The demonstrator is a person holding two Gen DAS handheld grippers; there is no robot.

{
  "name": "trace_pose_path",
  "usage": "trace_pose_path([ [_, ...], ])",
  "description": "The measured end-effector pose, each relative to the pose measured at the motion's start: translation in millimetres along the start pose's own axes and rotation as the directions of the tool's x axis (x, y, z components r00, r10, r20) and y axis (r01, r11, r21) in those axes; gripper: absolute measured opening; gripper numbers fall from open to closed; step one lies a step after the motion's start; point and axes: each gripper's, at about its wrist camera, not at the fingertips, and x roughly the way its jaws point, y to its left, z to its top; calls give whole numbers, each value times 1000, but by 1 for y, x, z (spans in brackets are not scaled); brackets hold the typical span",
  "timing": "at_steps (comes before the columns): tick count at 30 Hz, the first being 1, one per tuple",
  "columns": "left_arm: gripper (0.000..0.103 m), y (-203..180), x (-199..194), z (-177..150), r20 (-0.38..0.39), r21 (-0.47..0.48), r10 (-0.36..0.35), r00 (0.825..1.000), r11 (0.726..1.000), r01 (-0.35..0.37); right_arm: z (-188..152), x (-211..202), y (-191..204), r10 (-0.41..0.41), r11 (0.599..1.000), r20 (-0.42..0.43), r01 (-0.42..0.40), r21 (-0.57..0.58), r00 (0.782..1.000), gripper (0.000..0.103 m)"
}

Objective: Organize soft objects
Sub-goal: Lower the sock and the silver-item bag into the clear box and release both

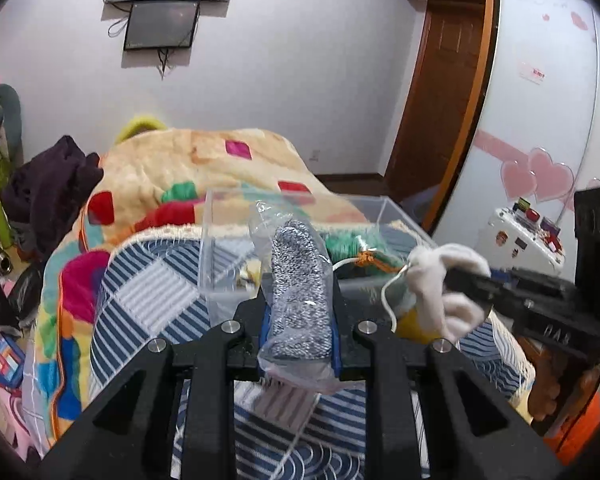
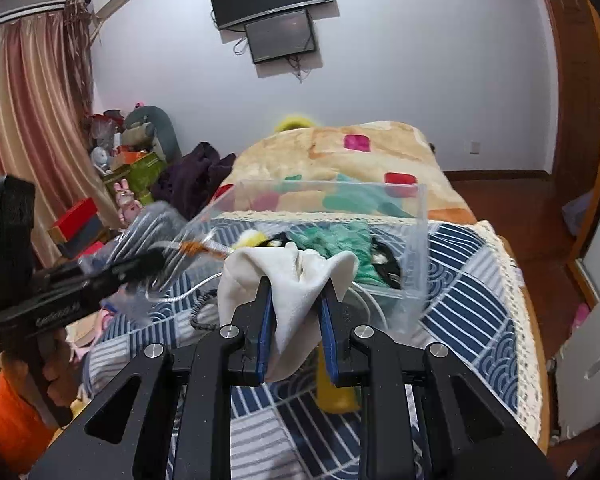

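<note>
My left gripper is shut on a grey speckled knit piece in a clear plastic bag, held above the striped bed cover in front of a clear plastic box. My right gripper is shut on a white cloth, held just in front of the box. The box holds green fabric, something yellow and dark items. In the left wrist view the right gripper with the white cloth sits to the right; in the right wrist view the left gripper with its bag sits to the left.
The box rests on a blue-and-white striped cover on a bed with a colourful blanket. A yellow object and a white cord lie below the right gripper. Clutter stands at the left wall; a wooden door is right.
</note>
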Motion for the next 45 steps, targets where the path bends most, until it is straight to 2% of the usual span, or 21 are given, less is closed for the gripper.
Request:
trace_pose_path([
  [10,22,-5,30,27,24,13,31,999,999,-31,29,17,-1,-27,1000,39,27,-2,999,19],
  [23,22,-6,103,39,-104,-38,-20,994,999,16,39,47,-19,-182,983,-1,182,-5,983,19],
  [28,23,-11,123,35,-144,1,32,989,999,-33,36,46,-28,-242,970,-14,242,-9,970,19],
  [34,30,-6,118,30,-151,6,40,988,999,-39,32,52,-35,-258,966,-52,257,-29,965,19],
  [38,43,-4,105,33,-125,1,41,991,999,-41,30,58,-36,-267,963,-77,264,-50,961,19],
  [45,51,-3,77,35,-87,27,40,995,999,-37,31,58,-35,-271,961,-89,266,-70,958,19],
])
